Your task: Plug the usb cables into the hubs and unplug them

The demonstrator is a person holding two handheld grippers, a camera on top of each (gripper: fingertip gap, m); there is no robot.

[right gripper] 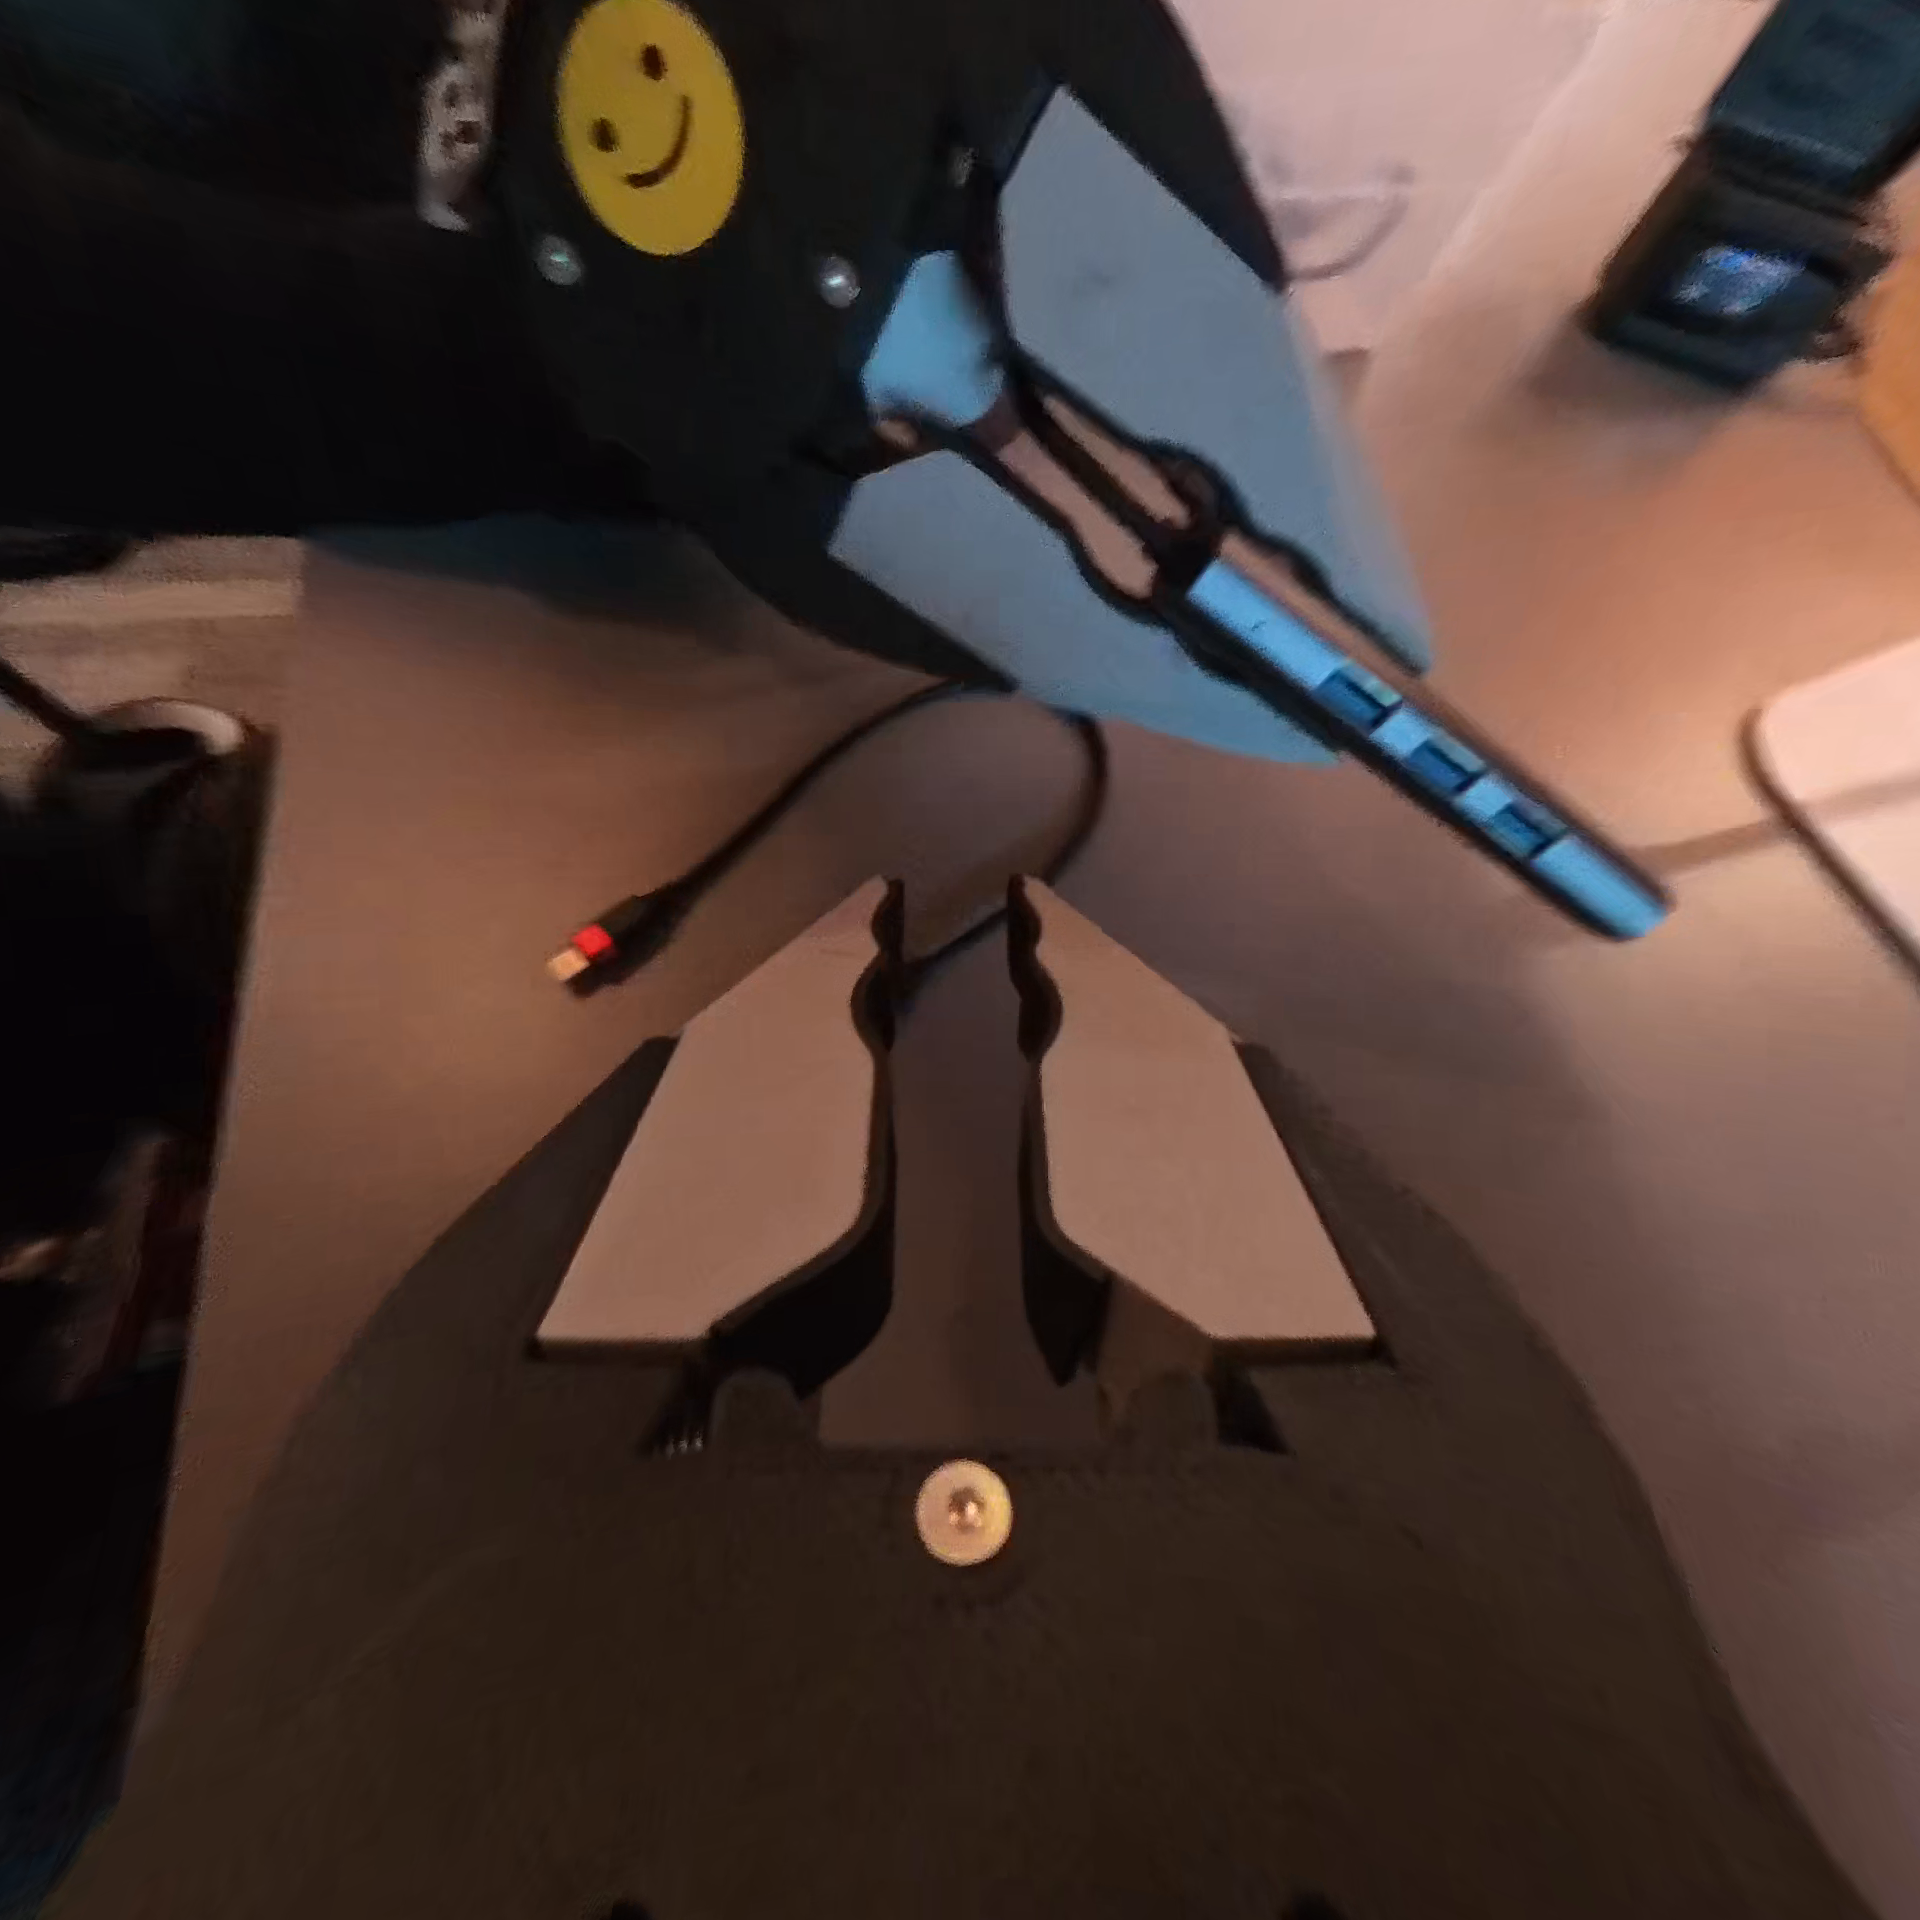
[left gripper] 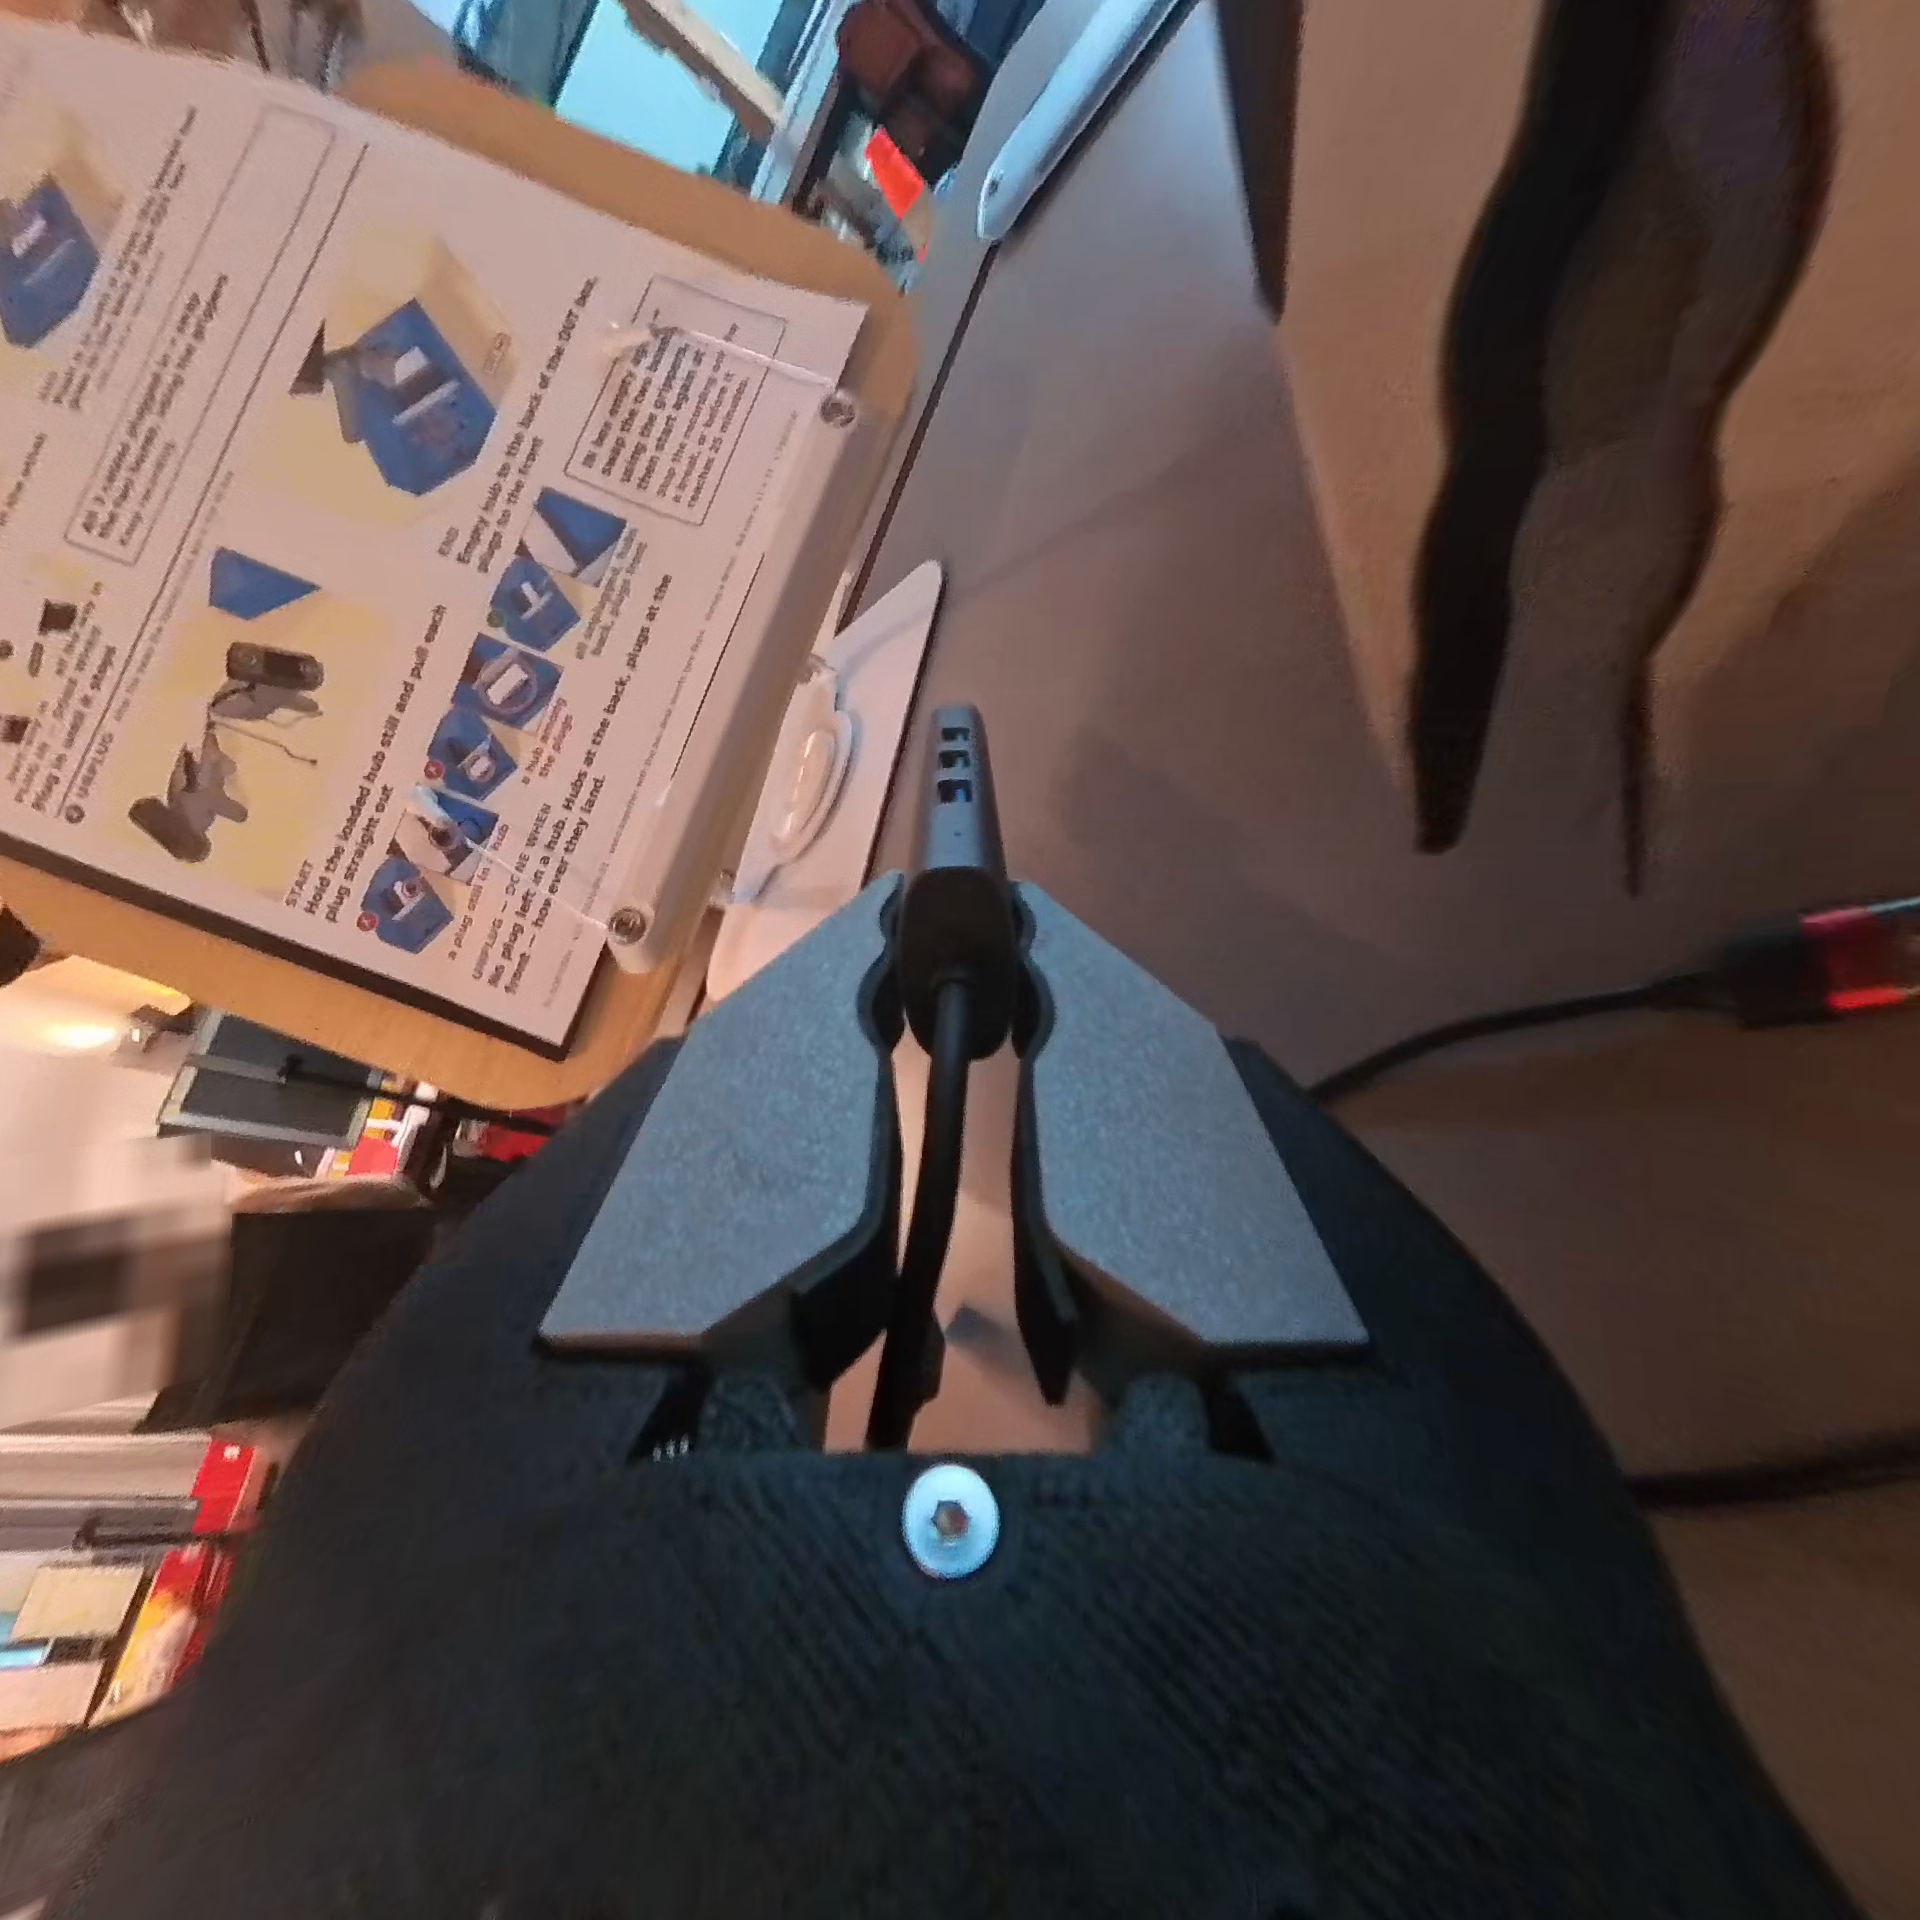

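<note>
My left gripper (left gripper: 956, 914) is shut on the black cable end of a slim grey USB hub (left gripper: 961, 790), which sticks out forward past the fingertips with its ports showing. The hub's black cable runs back between the fingers. In the right wrist view the left gripper (right gripper: 1216, 571), with a yellow smiley sticker, holds the hub (right gripper: 1475, 774) in the air, three blue ports facing me. My right gripper (right gripper: 956, 904) is open by a narrow gap and empty, above the table. A black USB cable with a red plug (right gripper: 597, 951) lies on the table left of it; the plug also shows in the left wrist view (left gripper: 1829, 961).
A printed instruction sheet on a wooden board (left gripper: 416, 499) stands at the left, with a white object (left gripper: 831, 748) beside it. A black box (right gripper: 104, 1039) sits at the left, a black device (right gripper: 1766, 208) at the far right, and a white slab (right gripper: 1849, 748) at the right edge. One gripper's finger ends stand about 9 cm off the other's.
</note>
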